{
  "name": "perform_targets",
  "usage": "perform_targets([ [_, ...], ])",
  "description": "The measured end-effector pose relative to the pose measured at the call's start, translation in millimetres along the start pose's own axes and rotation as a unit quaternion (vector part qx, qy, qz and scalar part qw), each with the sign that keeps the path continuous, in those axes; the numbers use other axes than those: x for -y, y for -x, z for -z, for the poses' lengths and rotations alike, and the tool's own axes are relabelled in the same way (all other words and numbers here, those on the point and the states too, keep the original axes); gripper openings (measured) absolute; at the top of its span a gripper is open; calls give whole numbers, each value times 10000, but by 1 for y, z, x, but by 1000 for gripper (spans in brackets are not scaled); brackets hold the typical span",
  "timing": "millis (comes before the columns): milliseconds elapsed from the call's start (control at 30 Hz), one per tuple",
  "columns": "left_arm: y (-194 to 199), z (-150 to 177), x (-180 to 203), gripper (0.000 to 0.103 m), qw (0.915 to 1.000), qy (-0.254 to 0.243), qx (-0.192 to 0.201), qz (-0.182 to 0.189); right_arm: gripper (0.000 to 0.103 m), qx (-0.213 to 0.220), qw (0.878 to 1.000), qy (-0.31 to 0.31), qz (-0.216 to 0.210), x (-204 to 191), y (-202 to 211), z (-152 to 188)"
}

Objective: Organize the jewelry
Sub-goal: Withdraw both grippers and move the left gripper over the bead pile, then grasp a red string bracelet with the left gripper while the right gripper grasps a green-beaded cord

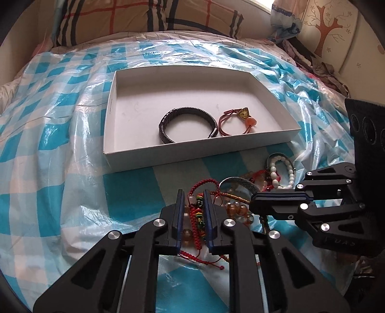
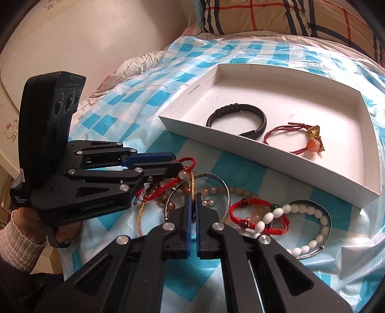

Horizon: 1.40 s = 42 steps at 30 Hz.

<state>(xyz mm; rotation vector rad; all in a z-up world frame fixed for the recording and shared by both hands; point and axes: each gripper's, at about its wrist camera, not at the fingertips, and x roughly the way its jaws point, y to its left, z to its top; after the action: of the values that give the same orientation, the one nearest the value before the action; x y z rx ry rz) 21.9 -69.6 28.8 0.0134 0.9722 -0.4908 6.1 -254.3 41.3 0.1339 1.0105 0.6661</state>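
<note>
A white tray (image 1: 276, 136) (image 2: 312, 178) holds a black braided bracelet (image 1: 166, 120) (image 2: 261, 118) and a dark red cord bracelet with an orange charm (image 1: 228, 120) (image 2: 312, 147). In front of it lies a tangled pile: red cord bracelets (image 1: 195, 221) (image 2: 240, 207), amber beads (image 1: 238, 209), a silver bangle (image 1: 238, 181) (image 2: 226, 190), white beads (image 1: 274, 173) (image 2: 312, 211). My left gripper (image 1: 194, 195) (image 2: 178, 160) is shut on a red cord bracelet with coloured beads. My right gripper (image 2: 193, 199) (image 1: 252, 202) is shut on a thin gold chain (image 2: 192, 180) in the pile.
Everything lies on a blue-and-white checked plastic sheet (image 1: 60, 168) (image 2: 134, 101) over a bed. A plaid pillow (image 1: 144, 16) lies behind the tray. A headboard with a tree print (image 1: 332, 29) stands at the right, a white wall (image 2: 72, 36) at the left.
</note>
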Motion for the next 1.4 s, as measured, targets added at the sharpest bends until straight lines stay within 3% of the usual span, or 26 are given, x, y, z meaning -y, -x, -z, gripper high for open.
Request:
perform_targets([
  [167,18,5,4,14,9994,84,91,329,4,120,9999,3,64,-2,17,5],
  [300,24,9,-6,14,9944,485,59,938,4,140,9998,8,163,-1,23,9],
  [467,20,18,0,14,9961,334,-54,818,4,20,9983,218,537,-4,22,19],
  [633,16,22,-3,14,9964,263,-246,770,4,-50,9986,47,532,7,25,29],
  [667,14,23,-3,16,9961,238,-302,790,4,-48,9987,18,498,8,26,30],
  [733,11,24,1,28,9963,165,-355,769,4,-38,9990,7,454,8,27,32],
  [767,10,24,3,41,9965,123,-367,737,4,-34,9990,10,448,8,27,32],
  [833,5,25,9,44,9976,19,-375,582,4,-23,9990,14,443,6,28,32],
  [867,2,25,11,43,9976,-18,-408,556,4,-24,9990,12,454,6,28,32],
  [933,-1,25,14,16,9966,-26,-460,678,4,-34,9988,-11,483,8,29,33],
  [1000,1,26,17,9,9972,-132,-422,595,4,-56,9987,-55,495,10,30,35],
  [1333,22,22,-2,9,9987,93,-223,448,4,-158,9983,-300,475,21,31,40],
  [1400,23,22,-2,9,9986,108,-208,479,9,-219,9981,-360,459,23,29,40],
])
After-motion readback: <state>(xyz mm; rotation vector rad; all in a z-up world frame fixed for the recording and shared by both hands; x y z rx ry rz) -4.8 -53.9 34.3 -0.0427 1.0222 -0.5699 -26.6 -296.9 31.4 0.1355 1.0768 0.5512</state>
